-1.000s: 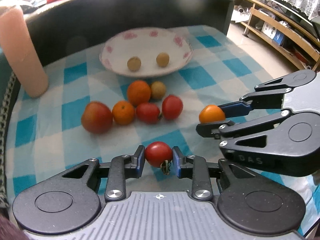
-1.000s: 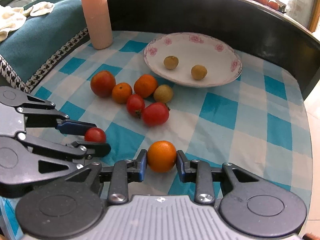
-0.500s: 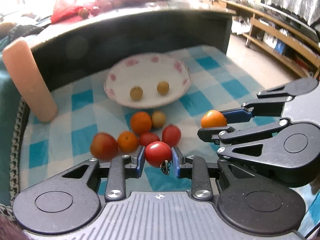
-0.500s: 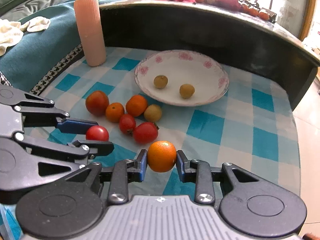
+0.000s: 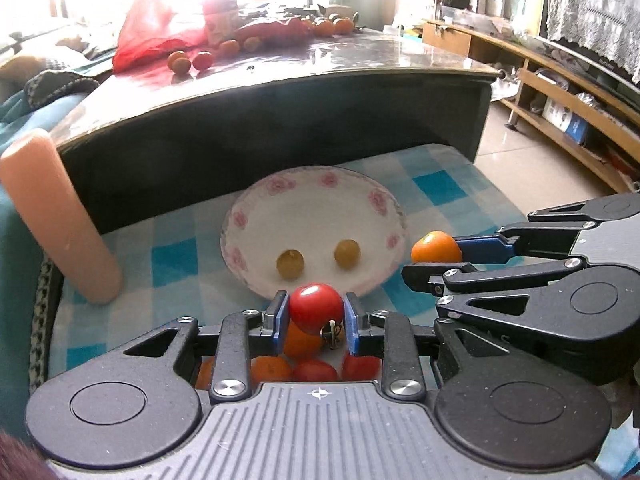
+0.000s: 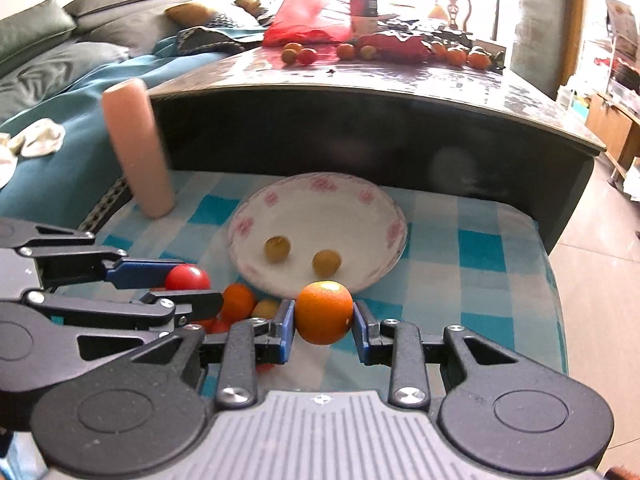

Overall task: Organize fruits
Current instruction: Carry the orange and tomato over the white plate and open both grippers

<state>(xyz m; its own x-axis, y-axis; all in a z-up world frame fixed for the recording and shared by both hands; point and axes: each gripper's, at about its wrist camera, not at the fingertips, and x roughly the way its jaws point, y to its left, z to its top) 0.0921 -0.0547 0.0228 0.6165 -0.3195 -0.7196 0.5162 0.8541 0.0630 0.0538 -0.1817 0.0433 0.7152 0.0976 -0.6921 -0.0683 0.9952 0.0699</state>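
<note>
My left gripper (image 5: pixel 316 312) is shut on a red cherry tomato (image 5: pixel 316 306), held in the air just short of the near rim of the white flowered plate (image 5: pixel 312 196). My right gripper (image 6: pixel 324 320) is shut on a small orange (image 6: pixel 324 312), also lifted near the plate's (image 6: pixel 320 200) front edge. Two yellowish-brown round fruits (image 5: pixel 291 263) (image 5: pixel 347 253) lie in the plate. Below the grippers, several tomatoes and oranges (image 5: pixel 276 368) (image 6: pixel 238 302) remain on the blue checked cloth, partly hidden by the fingers.
A tall pink cylinder (image 5: pixel 56 216) stands left of the plate. A dark table edge (image 5: pixel 280 120) rises right behind the plate, with a red bag and more fruit on top. The cloth's right edge drops to the tiled floor (image 6: pixel 600 280).
Both grippers rose off the cloth with their fruit and moved toward the plate. The loose fruits have slipped under the fingers and the table top has come into view.
</note>
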